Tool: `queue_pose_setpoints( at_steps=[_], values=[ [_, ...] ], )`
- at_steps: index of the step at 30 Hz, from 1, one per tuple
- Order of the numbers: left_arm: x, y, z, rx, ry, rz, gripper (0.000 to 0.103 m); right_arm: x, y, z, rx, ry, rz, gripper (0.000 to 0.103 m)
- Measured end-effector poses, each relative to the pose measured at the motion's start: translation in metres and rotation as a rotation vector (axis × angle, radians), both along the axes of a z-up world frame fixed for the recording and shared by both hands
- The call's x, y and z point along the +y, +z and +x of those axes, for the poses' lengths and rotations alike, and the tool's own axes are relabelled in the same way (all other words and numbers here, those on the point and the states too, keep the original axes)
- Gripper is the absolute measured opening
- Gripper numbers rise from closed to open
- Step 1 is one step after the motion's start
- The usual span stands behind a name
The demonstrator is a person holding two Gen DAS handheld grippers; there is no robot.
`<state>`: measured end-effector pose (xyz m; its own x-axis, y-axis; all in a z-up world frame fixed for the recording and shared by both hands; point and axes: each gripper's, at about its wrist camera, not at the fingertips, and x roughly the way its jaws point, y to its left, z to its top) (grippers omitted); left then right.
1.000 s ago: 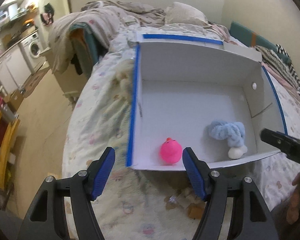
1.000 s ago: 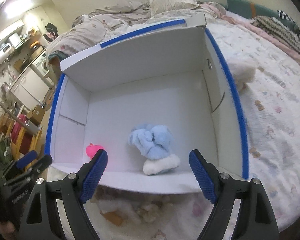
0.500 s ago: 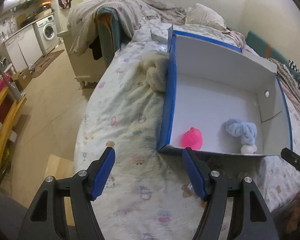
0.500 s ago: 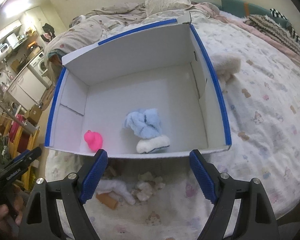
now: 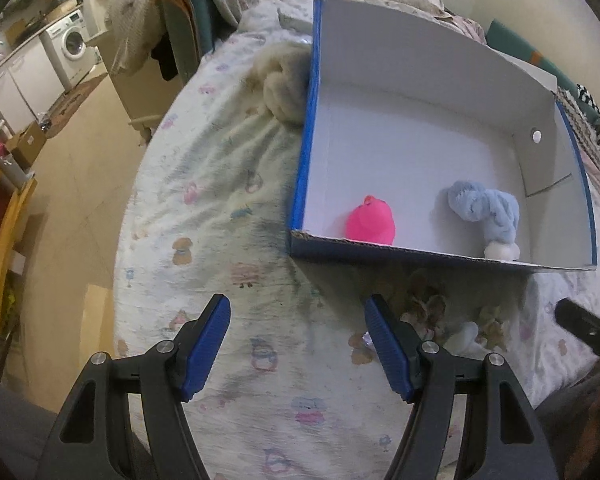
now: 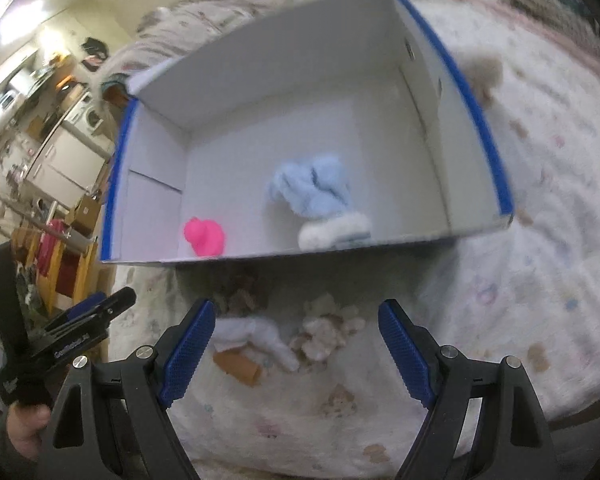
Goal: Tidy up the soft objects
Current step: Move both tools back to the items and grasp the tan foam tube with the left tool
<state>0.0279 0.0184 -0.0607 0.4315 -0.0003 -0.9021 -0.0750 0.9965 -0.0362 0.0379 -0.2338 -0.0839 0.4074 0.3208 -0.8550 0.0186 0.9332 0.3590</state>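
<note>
Left wrist view:
Claw: our left gripper (image 5: 296,340) has its blue pads spread apart with nothing between them, above the printed bedsheet (image 5: 204,240).
Box: a white cardboard box (image 5: 420,120) with blue-taped edges lies open on the bed, ahead and to the right of our claw.
Pink toy: a pink soft toy (image 5: 371,221) sits inside the box against the near wall, toward its left corner.
Blue toy: a light blue plush (image 5: 482,208) with a white end lies in the box near the right corner, apart from the pink one.
Beige plush: a fluffy beige plush (image 5: 285,84) rests on the sheet, touching the box's left outer wall.
Loose items: small pale soft pieces (image 5: 432,308) lie on the sheet just in front of the box.
Other claw: we see one black tip of the right gripper (image 5: 584,322) at the right edge.

Right wrist view:
Claw: our right gripper (image 6: 296,352) stands wide apart and empty, over the loose items.
Loose items: a white soft piece (image 6: 260,338), a cream lumpy piece (image 6: 328,328) and a brown cardboard tube (image 6: 238,366) lie together on the sheet, between the pads as we look at them and near the box's front wall.
Box contents: pink toy (image 6: 204,237) at left, blue plush (image 6: 316,192) just right of centre, both against the near wall.
Beige plush: blurred, outside the box's right wall (image 6: 482,70).
Left claw: held in a hand (image 6: 26,426) at the lower left; from here we cannot tell its spread.
</note>
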Motion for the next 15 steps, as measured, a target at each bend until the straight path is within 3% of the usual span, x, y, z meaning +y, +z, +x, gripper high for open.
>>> queue_pose_setpoints(
  at_steps=[7, 13, 15],
  values=[
    [-0.009, -0.013, 0.001, 0.059, -0.022, 0.003, 0.067, -0.002, -0.051, 0.019, 0.211, -0.023, 0.028, 0.087],
    [-0.017, -0.021, 0.003, 0.084, -0.045, -0.005, 0.067, 0.005, -0.073, 0.036, 0.272, -0.023, 0.005, 0.071],
    [-0.020, -0.025, 0.003, 0.098, -0.051, -0.002, 0.067, 0.009, -0.079, 0.036, 0.286, -0.009, -0.005, 0.038]
  ],
)
